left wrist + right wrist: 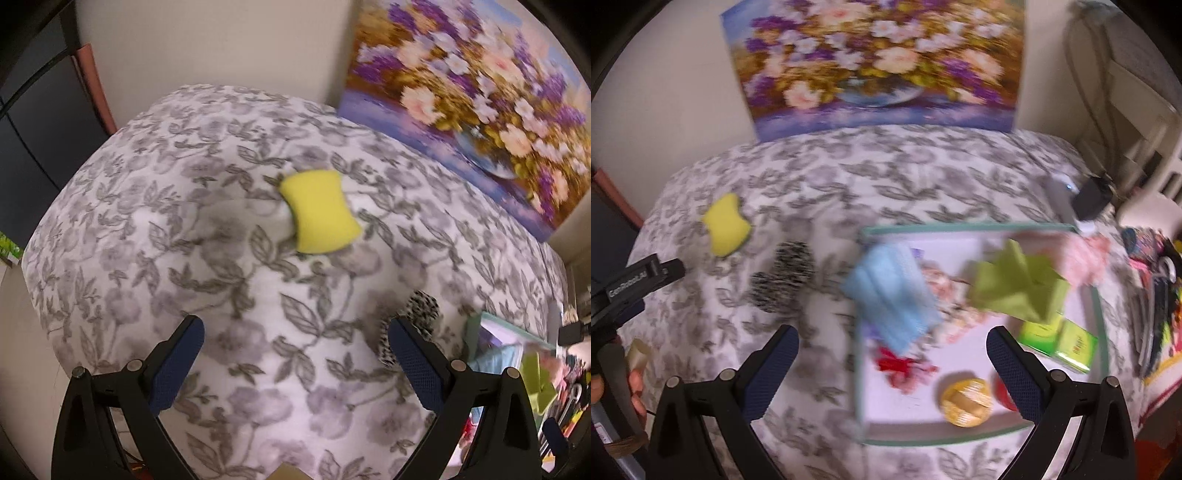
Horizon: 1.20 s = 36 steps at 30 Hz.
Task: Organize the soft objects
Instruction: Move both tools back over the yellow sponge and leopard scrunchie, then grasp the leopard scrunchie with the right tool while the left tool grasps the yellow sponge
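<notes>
Left gripper (295, 363) hangs w/ fingers spread wide, nothing between them, over the floral cloth (147, 206). Yellow sponge (320, 212) lies ahead of it; spotted scrunchie (413, 325) just beside its right finger. Right gripper (892, 369) is also spread wide & empty, above the tray (858, 369), which holds a blue mask (894, 291), green napkin (1019, 288) (both blurred) and a pink puff (1082, 258).

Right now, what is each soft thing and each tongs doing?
Left tongs: open, empty.
Right tongs: open, empty.
Yellow sponge: lying on the flowery blanket, outside the tray.
Black-and-white scrunchie: on the blanket, outside the tray.
Blue face mask: draped over the tray edge.
Green cloth: crumpled in the tray.
Pink fluffy thing: in the tray's far corner.
</notes>
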{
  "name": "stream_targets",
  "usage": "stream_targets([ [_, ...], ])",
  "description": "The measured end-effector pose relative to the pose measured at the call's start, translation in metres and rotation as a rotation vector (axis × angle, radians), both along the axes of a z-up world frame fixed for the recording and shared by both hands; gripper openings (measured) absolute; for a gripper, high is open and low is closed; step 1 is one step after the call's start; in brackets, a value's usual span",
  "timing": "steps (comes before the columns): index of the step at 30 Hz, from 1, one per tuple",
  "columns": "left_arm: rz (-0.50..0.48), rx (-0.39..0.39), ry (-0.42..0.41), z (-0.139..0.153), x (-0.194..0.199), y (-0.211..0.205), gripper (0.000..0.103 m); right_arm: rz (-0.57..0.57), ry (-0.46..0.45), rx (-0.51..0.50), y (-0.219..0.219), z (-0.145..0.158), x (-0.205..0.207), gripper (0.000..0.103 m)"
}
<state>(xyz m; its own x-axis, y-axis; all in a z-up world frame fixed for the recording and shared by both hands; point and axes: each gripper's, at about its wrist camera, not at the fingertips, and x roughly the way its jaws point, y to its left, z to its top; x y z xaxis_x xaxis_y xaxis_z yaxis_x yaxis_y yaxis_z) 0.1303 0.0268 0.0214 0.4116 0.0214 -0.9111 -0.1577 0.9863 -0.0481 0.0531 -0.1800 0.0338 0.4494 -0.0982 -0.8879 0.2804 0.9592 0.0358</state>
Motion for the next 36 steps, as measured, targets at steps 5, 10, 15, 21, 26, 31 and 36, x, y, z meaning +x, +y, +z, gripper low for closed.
stream_targets([
  [5, 0.019, 0.0, -0.002, 0.0, 0.006, 0.017, 0.1, 0.059, -0.011, 0.023, 0.03, -0.005, 0.019, 0.103],
  [10, 0.02, -0.009, 0.003, -0.004, 0.011, 0.028, 0.1, 0.093, 0.01, 0.056, 0.05, -0.017, 0.037, 0.103],
  [15, 0.02, -0.026, 0.016, -0.009, 0.02, 0.038, 0.1, 0.118, 0.023, 0.053, 0.066, -0.025, 0.053, 0.103],
  [21, 0.05, -0.044, 0.013, -0.014, 0.031, 0.055, 0.1, 0.143, 0.057, 0.041, 0.084, -0.04, 0.074, 0.103],
  [26, 0.116, -0.036, 0.019, -0.02, 0.038, 0.073, 0.1, 0.158, 0.086, 0.039, 0.092, -0.054, 0.089, 0.103],
  [31, 0.147, -0.046, 0.068, -0.031, 0.047, 0.078, 0.1, 0.175, 0.118, 0.052, 0.102, -0.074, 0.105, 0.102],
  [36, 0.151, -0.05, 0.081, -0.034, 0.063, 0.072, 0.1, 0.183, 0.137, 0.065, 0.106, -0.09, 0.121, 0.098],
])
